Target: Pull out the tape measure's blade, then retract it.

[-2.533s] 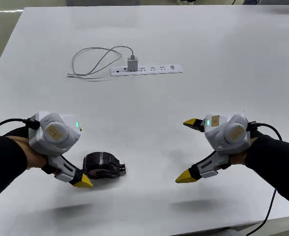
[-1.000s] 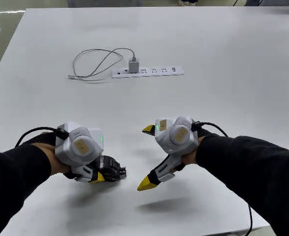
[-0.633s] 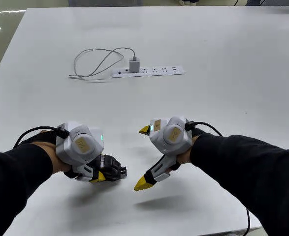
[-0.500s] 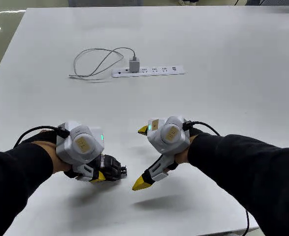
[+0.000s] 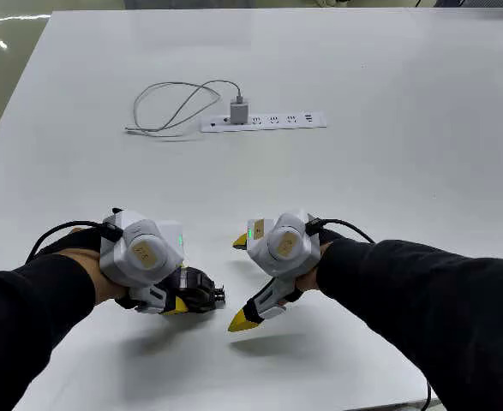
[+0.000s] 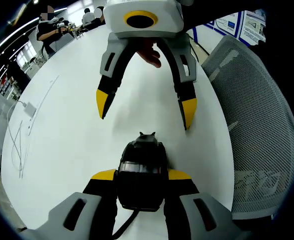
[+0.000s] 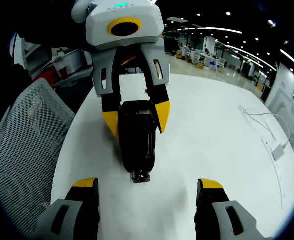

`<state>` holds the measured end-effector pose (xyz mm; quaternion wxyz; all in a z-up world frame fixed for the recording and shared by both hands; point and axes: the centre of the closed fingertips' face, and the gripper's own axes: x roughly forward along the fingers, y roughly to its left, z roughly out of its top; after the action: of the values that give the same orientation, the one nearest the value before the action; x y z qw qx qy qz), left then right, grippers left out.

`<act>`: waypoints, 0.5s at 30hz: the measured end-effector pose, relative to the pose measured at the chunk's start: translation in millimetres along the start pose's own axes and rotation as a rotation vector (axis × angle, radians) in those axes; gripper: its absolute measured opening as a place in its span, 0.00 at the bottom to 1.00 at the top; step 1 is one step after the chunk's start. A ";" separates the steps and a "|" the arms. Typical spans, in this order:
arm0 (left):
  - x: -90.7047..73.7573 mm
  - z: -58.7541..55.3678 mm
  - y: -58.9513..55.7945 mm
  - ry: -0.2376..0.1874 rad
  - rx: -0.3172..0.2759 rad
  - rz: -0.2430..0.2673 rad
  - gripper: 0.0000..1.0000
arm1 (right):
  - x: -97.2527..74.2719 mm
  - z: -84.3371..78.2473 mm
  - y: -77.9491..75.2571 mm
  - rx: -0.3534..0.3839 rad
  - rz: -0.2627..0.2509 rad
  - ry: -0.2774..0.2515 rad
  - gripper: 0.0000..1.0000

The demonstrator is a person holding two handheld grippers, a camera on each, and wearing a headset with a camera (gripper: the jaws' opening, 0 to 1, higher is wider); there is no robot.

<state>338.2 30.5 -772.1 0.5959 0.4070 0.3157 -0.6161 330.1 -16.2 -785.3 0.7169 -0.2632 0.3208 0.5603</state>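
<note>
A black tape measure (image 5: 196,293) lies on the white table (image 5: 337,188) near its front edge. My left gripper (image 5: 176,301) is shut on its body, and in the left gripper view the case (image 6: 141,170) sits clamped between the yellow-tipped jaws. The blade's end tab (image 7: 140,176) points toward my right gripper (image 5: 239,282). That gripper is open, just right of the tape measure, one fingertip (image 5: 241,322) low by the table. In the right gripper view its jaws (image 7: 147,184) stand wide apart a short way from the tab, touching nothing. No blade is drawn out.
A white power strip (image 5: 264,121) with a charger and a looped grey cable (image 5: 174,103) lies at the middle far side of the table. A grey mesh chair (image 6: 252,125) stands beyond the table's near edge. Bare tabletop spreads to the right.
My left gripper has closed on the tape measure. My right gripper has moved left across the table, and its open jaws now face the blade's tab.
</note>
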 end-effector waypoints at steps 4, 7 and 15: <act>0.2 -0.3 0.0 -0.001 -0.008 -0.004 0.30 | 1.0 5.3 -2.2 -0.010 -0.004 -0.014 0.68; 0.4 -0.6 -0.1 0.002 -0.010 -0.004 0.30 | 1.7 7.2 -4.0 -0.016 -0.007 -0.016 0.61; 0.4 -1.0 0.3 0.014 -0.008 0.003 0.30 | 5.0 6.4 -4.1 -0.028 0.000 -0.006 0.48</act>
<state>338.6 31.1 -772.8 0.5964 0.4093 0.3215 -0.6110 336.1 -9.2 -784.8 0.7140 -0.2717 0.3108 0.5655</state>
